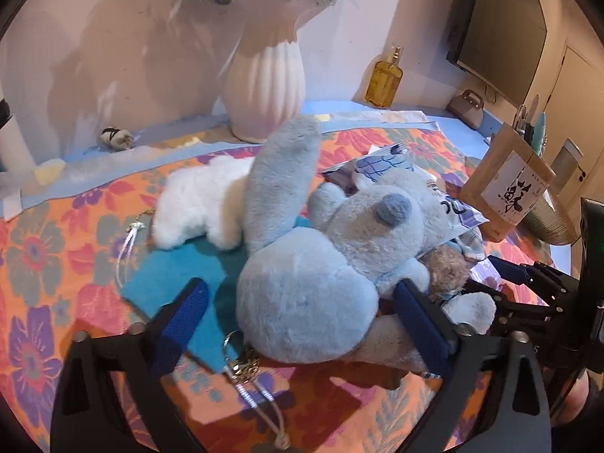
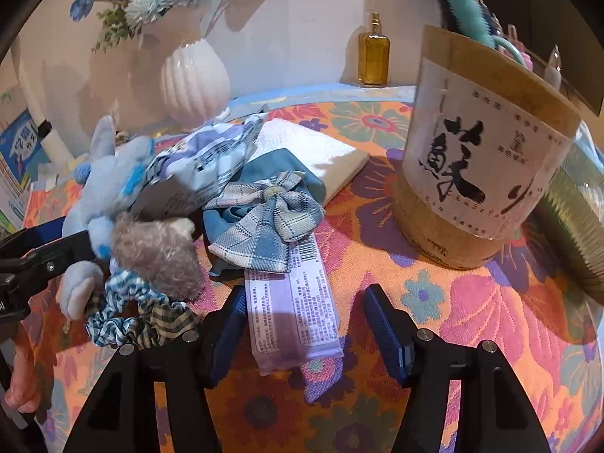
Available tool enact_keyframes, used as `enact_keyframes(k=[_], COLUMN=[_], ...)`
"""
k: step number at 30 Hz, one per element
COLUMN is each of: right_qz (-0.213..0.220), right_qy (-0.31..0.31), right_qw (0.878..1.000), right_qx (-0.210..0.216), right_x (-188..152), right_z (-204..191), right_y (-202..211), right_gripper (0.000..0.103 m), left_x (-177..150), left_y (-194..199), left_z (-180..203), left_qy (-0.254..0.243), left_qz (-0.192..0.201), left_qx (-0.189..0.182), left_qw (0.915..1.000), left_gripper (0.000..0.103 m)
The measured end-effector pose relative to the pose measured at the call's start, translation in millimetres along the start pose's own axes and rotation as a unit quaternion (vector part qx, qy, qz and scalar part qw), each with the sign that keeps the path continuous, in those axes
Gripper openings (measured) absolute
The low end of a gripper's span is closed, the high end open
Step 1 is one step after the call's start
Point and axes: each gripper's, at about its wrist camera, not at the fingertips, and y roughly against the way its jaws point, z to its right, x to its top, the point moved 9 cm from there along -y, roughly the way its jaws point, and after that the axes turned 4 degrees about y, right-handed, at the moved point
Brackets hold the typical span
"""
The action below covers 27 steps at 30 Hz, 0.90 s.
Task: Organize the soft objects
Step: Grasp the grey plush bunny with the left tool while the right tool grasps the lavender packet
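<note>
So the left gripper has its jaws spread wide around the big light-blue plush, one blue pad on each side of the body; the pads look close to the fur, but I can't tell if they actually press on it; the plush lies on its back on the floral tablecloth with one long ear sticking up toward the white ribbed vase. A fluffy white plush lies just behind it, partly on a teal felt sheet; a small brownish-grey plush is tucked against the blue one's side, and a crinkly printed packet leans over the blue plush's far side.

Over on the right wrist view, the right gripper is also wide open, holding nothing; its fingers straddle the near end of a flat lilac packet with printed labels, which lies on the cloth between them; the left pad looks just beside the packet's edge, the right one apart from it. A blue plaid bow sits on the far end of that packet, on top of a blue-grey cloth; behind it there's a folded white towel; a checked scrunchie lies near the brownish plush.

Background stuff: a wooden tub with a big calligraphy label stands to the right, an amber spray bottle by the wall.
</note>
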Motion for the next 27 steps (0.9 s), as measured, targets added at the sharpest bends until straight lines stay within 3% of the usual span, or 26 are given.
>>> enact_keyframes(k=[2,3,9,11,16,18,21,27], right_qz=[0.006,0.009,0.024,0.035,0.054,0.046,0.031,0.021], right_qy=[-0.004,-0.007,-0.024,-0.032,-0.027,-0.015,0.007,0.050], right_qw=[1.000,1.000,0.999,0.997,0.992,0.993,0.993,0.995], right_qx=[0.008,0.011,0.040,0.064,0.107,0.103,0.110,0.087], right_x=[0.8,0.7,1.0,-0.6,-19.5,-31.7,-48.3,-69.6], right_z=[0.2,0.9,4.6,5.5,6.0,7.5,7.4,9.8], right_y=[2.2,3.6,11.5,20.3,52.6,60.8,66.8,70.0], right_gripper=[0.045,0.044,0.042,0.041,0.039,0.039,0.039,0.040], left_x=[-0.7,-0.3,-10.5,-17.0,-42.4,-55.9,-76.2,-106.3], left_y=[2.6,3.7,44.5,61.8,102.0,110.9,108.5,91.1], left_z=[1.1,1.7,1.8,-1.5,-14.8,-21.3,-26.2,-20.5], left_qy=[0.000,0.001,0.033,0.044,0.105,0.127,0.135,0.163], left_qz=[0.007,0.010,0.040,0.048,0.066,0.069,0.055,0.007], left_qx=[0.012,0.016,0.007,0.020,0.020,0.033,0.083,0.106], left_qw=[0.9999,0.9998,0.9986,0.9977,0.9920,0.9889,0.9859,0.9808], left_gripper=[0.062,0.061,0.060,0.060,0.060,0.060,0.060,0.065])
